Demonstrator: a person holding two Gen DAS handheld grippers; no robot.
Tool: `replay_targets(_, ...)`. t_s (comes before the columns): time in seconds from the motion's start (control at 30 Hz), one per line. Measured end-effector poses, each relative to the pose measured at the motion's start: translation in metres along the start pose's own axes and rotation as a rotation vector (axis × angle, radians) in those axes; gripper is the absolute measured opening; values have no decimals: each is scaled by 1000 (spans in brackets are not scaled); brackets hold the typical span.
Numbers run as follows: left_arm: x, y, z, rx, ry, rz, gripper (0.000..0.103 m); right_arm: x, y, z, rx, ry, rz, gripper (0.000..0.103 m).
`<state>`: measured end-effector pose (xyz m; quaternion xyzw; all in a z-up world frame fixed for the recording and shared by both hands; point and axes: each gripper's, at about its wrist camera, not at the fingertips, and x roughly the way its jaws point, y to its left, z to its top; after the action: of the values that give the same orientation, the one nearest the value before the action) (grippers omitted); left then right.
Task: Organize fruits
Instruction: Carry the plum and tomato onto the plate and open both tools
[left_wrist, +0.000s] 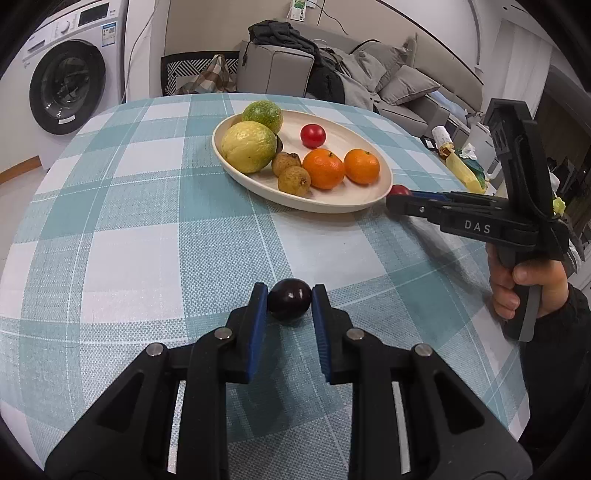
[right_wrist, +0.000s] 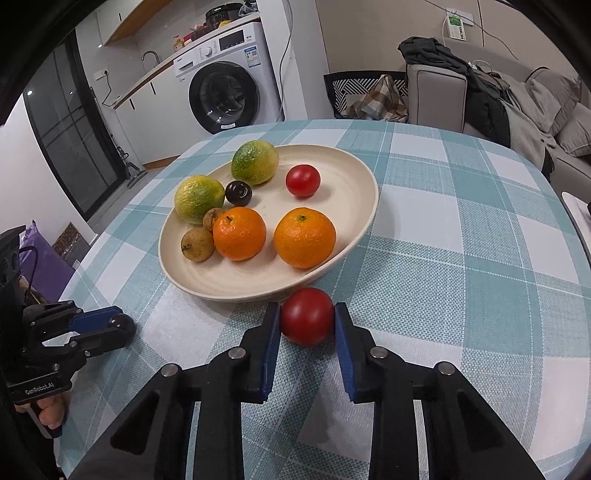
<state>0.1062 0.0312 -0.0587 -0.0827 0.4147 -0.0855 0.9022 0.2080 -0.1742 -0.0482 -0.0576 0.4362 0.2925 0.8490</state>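
Observation:
A cream oval plate (left_wrist: 343, 201) (right_wrist: 343, 173) holds two green-yellow citrus fruits, two oranges (right_wrist: 304, 236), a red tomato (right_wrist: 303, 180), a dark plum (right_wrist: 238, 192) and small brown fruits. My left gripper (left_wrist: 290, 295) is shut on a dark purple plum (left_wrist: 289, 304) resting on the checked tablecloth, well in front of the plate. My right gripper (right_wrist: 307, 314) is shut on a red tomato (right_wrist: 307, 316) right beside the plate's near rim; it shows in the left wrist view (left_wrist: 400, 199) with the tomato (left_wrist: 400, 190) at its tip.
The round table with a teal checked cloth (left_wrist: 147, 221) drops off at its edges. Bottles and bags (left_wrist: 461, 162) sit at the table's right edge. A washing machine (right_wrist: 225, 88), a chair and a sofa with clothes (right_wrist: 480, 88) stand behind.

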Motion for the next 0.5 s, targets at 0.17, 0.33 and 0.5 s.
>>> replay_targets(0.17,-3,0,1,0,-18,-2,21,-10,0,1,3,-40,6,29)
replay_targets(0.33,-9,-2,3,0,-48,-2,21,-19,1,3,-1,-90,11,29)
replay_targets(0.5,-13,-5,11,-4,-79,-2,22,-29,4,4,-5,-143,19,29)
